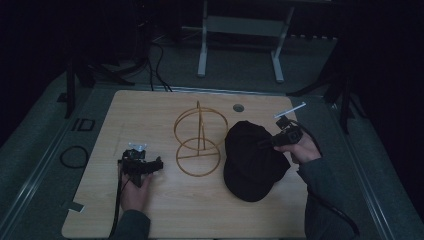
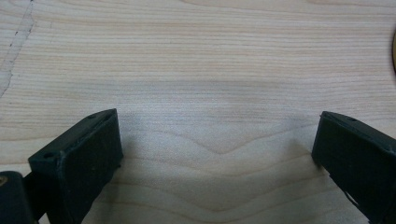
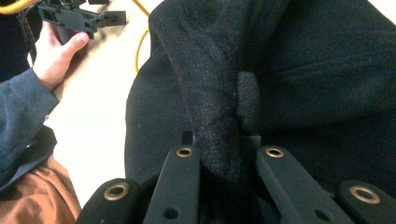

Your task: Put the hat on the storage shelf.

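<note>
- Step: right gripper [image 1: 266, 142] fingers pinch a fold of the hat [image 1: 252, 162] – lifting begins
- Left gripper [image 1: 159, 165] fingers wide, idle on table [image 1: 150, 107]
- Next: carry hat over stand [image 1: 199, 139] – judged

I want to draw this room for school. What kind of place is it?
Probably a lab or workshop set up for recording hand work. A light wooden table stands on grey floor, cables trail behind it, and a metal stand frame sits in the dark. On the table lie a black hat and a wire rack.
</note>
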The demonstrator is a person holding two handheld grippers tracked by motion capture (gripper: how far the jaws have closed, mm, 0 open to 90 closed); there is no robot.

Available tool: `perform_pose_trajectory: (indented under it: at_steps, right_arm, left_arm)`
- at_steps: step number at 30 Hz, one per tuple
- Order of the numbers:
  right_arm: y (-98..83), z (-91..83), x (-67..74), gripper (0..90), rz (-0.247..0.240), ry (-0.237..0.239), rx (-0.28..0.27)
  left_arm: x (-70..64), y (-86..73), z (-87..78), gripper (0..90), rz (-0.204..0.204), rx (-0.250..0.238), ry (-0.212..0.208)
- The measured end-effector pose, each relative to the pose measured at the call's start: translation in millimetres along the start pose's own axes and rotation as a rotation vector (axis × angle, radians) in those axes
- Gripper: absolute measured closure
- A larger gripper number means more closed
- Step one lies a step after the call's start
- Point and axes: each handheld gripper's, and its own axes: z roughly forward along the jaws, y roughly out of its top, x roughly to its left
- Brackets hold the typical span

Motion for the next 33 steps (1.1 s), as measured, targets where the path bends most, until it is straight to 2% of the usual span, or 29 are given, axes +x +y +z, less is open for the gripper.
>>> perform_pose_trajectory:
  at_steps: [11,18,33]
  right_arm:
    - [7.3,-18.7,5.3,84.3,0.005,-0.002,-0.013]
    - [12.1,-27.6,9.6,84.4,0.006,-0.022,-0.014]
    - [19.3,-49.6,15.8,84.3,0.005,-0.003,-0.062]
  left_arm:
    - [0.0,0.0,0.0,1.2,0.001,0.0,0.0]
    - [0.1,0.0,0.0,1.2,0.001,0.001,0.0]
    - [0.0,0.1,-0.1,1.2,0.0,0.001,0.0]
